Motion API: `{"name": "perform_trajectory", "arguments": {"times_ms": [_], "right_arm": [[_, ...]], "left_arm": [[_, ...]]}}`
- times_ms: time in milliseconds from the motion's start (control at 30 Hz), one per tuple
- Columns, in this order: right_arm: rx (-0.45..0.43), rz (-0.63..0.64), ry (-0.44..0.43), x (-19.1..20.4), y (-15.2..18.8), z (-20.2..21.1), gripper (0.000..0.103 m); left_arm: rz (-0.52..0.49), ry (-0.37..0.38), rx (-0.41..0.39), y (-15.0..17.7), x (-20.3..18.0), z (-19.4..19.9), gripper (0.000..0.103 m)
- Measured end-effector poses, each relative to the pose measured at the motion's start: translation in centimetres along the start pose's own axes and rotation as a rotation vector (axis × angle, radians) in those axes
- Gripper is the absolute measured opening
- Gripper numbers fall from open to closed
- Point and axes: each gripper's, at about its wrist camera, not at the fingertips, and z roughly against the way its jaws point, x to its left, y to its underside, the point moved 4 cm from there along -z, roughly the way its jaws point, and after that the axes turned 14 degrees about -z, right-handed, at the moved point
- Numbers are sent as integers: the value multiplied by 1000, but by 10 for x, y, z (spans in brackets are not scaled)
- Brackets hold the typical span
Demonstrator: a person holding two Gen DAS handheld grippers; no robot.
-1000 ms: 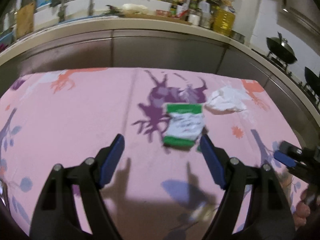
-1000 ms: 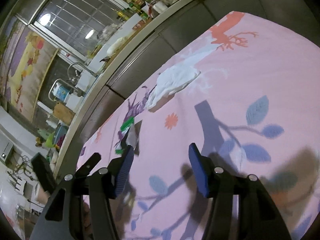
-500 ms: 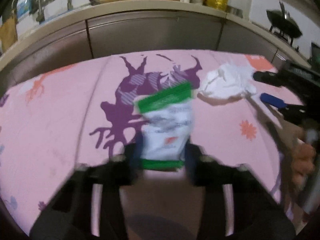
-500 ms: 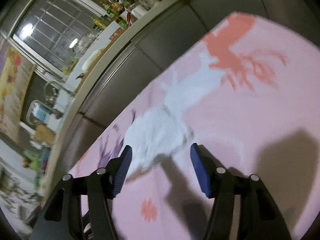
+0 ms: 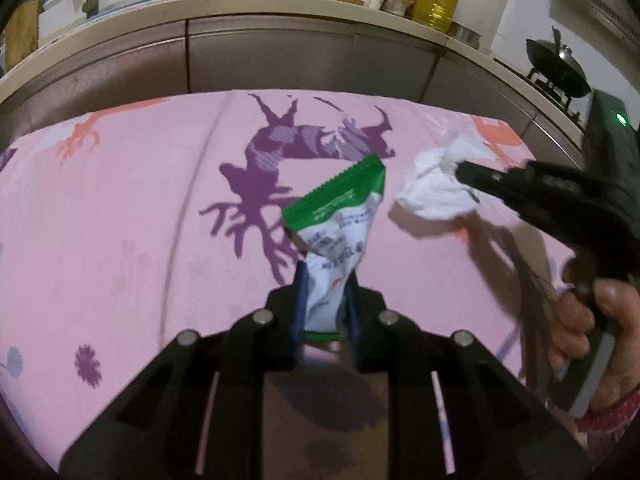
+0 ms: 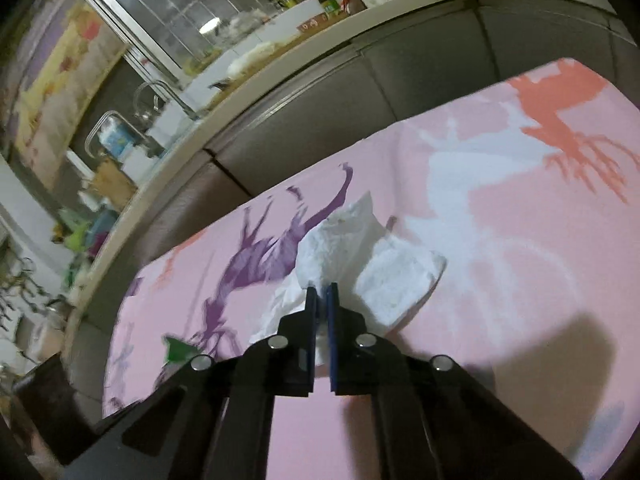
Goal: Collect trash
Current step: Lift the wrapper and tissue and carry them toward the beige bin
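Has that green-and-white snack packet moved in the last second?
Yes. The green-and-white plastic snack packet lay flat beside the purple deer print on the pink tablecloth; now the left gripper pinches its lower end, tilting it upward.

Matt pink printed cloth (image 5: 120,240) under a glossy green-and-white plastic-film wrapper (image 5: 340,232) and crumpled, soft white tissue paper (image 6: 360,264); gripper bodies of matt black plastic with blue pads (image 6: 331,312) and shiny metal pins (image 5: 263,317).

Both wrist views close, facing counter (image 5: 280,4), sharing tablecloth (image 5: 120,220)
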Motion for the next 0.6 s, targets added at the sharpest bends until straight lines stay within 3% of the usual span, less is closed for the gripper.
{"name": "perform_trajectory", "arguments": {"times_ms": [200, 600], "right_arm": [[-35, -76, -65, -36, 32, 83, 3], [-311, -257, -35, -156, 28, 238, 3]], "left_arm": [[-50, 85, -6, 0, -47, 17, 17], [-321, 342, 24, -41, -237, 7, 17]]}}
